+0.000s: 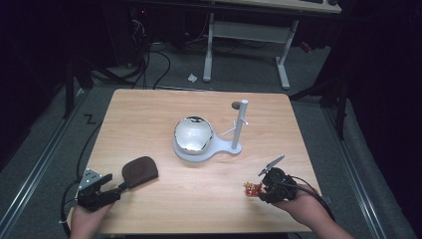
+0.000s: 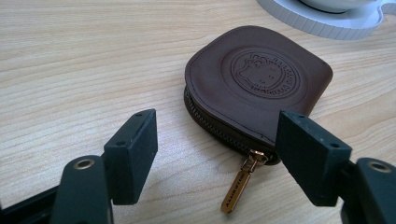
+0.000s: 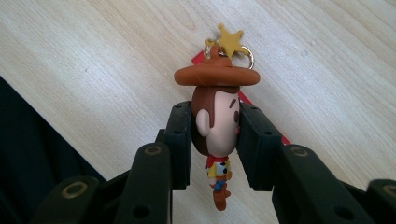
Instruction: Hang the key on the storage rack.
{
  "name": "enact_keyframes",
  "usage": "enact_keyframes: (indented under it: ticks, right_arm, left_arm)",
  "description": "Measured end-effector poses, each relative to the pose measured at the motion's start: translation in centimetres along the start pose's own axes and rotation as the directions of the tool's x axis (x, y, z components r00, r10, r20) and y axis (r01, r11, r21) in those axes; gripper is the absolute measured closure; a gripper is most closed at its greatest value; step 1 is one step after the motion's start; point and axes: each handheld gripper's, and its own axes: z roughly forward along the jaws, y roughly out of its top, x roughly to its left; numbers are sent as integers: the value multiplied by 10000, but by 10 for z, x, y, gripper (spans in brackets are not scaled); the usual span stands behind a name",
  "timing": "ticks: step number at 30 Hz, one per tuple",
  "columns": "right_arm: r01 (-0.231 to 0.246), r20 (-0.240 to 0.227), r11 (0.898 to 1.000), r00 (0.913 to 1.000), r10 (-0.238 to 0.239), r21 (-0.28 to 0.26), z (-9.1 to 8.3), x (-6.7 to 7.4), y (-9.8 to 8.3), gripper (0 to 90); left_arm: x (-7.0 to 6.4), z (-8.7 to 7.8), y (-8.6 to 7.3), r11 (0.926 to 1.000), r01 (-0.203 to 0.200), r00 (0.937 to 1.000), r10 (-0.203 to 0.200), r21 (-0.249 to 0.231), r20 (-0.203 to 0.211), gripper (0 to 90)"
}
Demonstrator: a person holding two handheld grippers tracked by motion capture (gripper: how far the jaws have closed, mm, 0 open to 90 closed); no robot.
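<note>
- Where the light wooden table (image 1: 164,107) spreads under the high view, it is the largest thing, and a white flat stand (image 1: 225,147) sits near its middle; every place below is told from that stand.
- On the round end of the stand rests a shiny silver bowl-shaped dome (image 1: 193,133), and from the stand's narrow end, to the right of the dome, a white upright post (image 1: 241,124) rises with a short peg slanting off its side.
- Toward the person and to the left of the stand lies a flat dark brown leather zip pouch (image 1: 140,170) with rounded corners; the left gripper view shows a round stamped emblem on its top face and a gold zip pull (image 2: 239,184) lying on the wood at its near corner.
- Further left of the stand, at the table's near edge, the left gripper (image 1: 121,188) is held in a hand (image 1: 87,221); its jaws stand wide apart, the pouch's near corner and the zip pull lie between them, and neither pad touches the pouch.
- Toward the person and to the right of the stand, well apart from it, the right gripper (image 1: 260,188) is held in a hand (image 1: 304,208) over the table's near right part.
- Its jaws are pinched narrow on the head of a small cowboy figure keychain (image 3: 216,123) with a brown hat (image 3: 217,76), a gold star charm (image 3: 231,41) and a metal ring above the hat; the body hangs between the jaws, clear of the wood.
</note>
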Motion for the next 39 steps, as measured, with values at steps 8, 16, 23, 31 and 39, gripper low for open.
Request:
enact_keyframes:
  ticks: [8,16,23,31,39]
  right_arm:
    - [-455,-176,9989,9988,456,77,-19,-11,1,677]
    - [-635,-217,9979,9978,633,-106,-47,-23,0,677]
    - [-640,47,9977,9979,641,-205,-68,-30,0,678]
    - [-650,342,9978,9973,654,-120,-91,-35,4,678]
    - [-909,423,9954,9948,922,-307,-111,-39,7,678]
  left_arm:
    - [1,0,0,10000,28,10000,-28,8,16,302]
    - [1,0,0,10000,32,10000,-32,11,37,302]
    - [1,0,0,10000,25,10000,-25,26,42,302]
    - [1,0,0,10000,29,10000,-29,34,41,302]
    - [1,0,0,10000,45,10000,-45,22,47,302]
